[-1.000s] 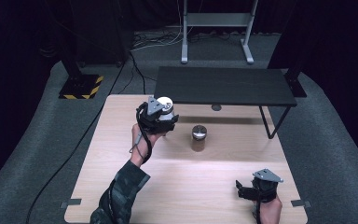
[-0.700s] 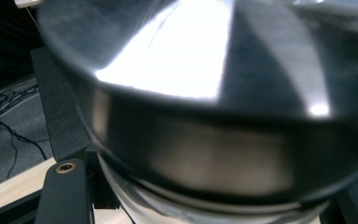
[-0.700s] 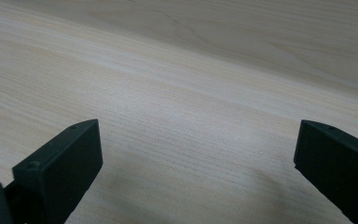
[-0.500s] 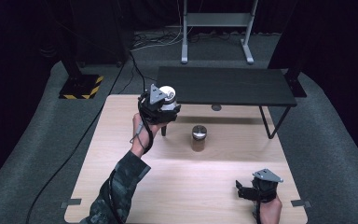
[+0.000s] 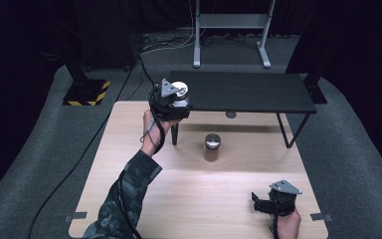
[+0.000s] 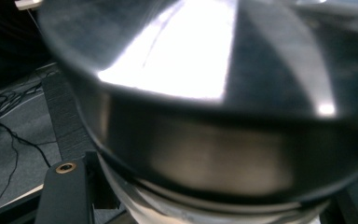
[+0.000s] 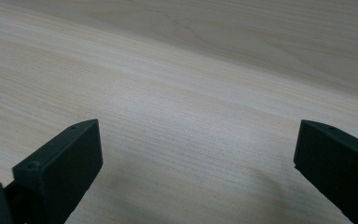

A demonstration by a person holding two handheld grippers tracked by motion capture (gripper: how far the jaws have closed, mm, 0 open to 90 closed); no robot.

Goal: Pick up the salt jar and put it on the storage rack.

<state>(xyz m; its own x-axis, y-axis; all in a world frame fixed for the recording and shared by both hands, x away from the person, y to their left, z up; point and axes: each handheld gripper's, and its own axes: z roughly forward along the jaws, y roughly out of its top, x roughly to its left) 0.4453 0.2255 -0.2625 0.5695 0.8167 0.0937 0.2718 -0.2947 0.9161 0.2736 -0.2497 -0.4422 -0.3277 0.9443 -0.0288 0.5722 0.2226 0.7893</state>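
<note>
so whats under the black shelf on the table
Under the black shelf lie bare wooden table and shadow. A metal jar stands just in front. The shelf top hides the back part.

Shiny metal-lidded jar (image 5: 180,93) at shelf edge

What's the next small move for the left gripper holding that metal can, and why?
Probably carry it a little farther forward and lower it onto the black shelf. The left gripper, shut on the metal can, hovers at the shelf's near left corner, not yet set down.
</note>
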